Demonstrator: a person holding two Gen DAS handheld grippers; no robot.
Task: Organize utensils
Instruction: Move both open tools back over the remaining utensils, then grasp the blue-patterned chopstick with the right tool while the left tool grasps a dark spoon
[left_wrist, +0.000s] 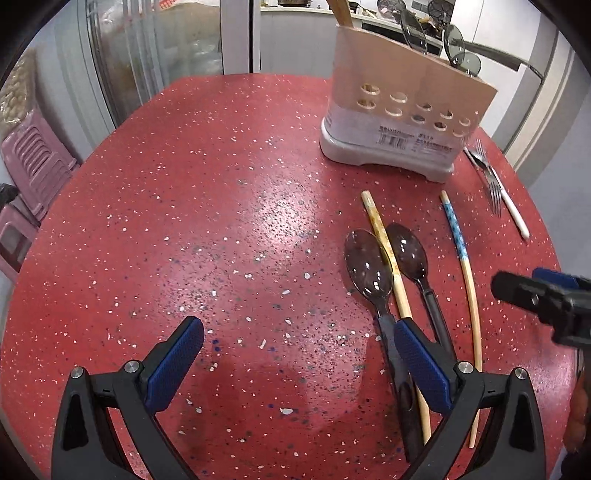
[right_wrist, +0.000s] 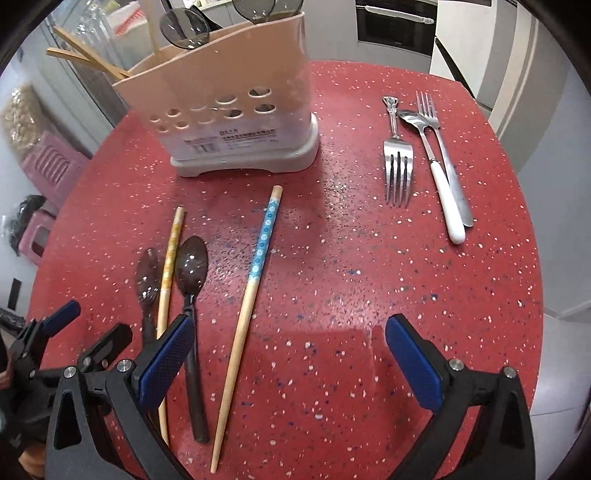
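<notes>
A beige utensil holder (left_wrist: 402, 110) (right_wrist: 232, 107) on a grey base stands at the far side of the red speckled table (left_wrist: 221, 229) (right_wrist: 332, 277); dark spoons and chopsticks stick out of its top. Two dark plastic spoons (left_wrist: 369, 273) (right_wrist: 190, 266), a yellow-patterned chopstick (left_wrist: 388, 258) (right_wrist: 168, 269) and a blue-patterned chopstick (left_wrist: 461, 266) (right_wrist: 255, 273) lie on the table. Metal forks (right_wrist: 398, 170) and a white-handled spoon (right_wrist: 439, 173) lie to the right. My left gripper (left_wrist: 299, 343) is open and empty, left of the spoons. My right gripper (right_wrist: 288, 343) is open and empty, over the blue chopstick's bare end.
Pink plastic stools (left_wrist: 33, 166) (right_wrist: 48, 166) stand beyond the table's left edge. A glass door (left_wrist: 147, 55) and a white counter with kitchen items (left_wrist: 388, 14) lie behind. The table edge curves close on the right (right_wrist: 532, 258).
</notes>
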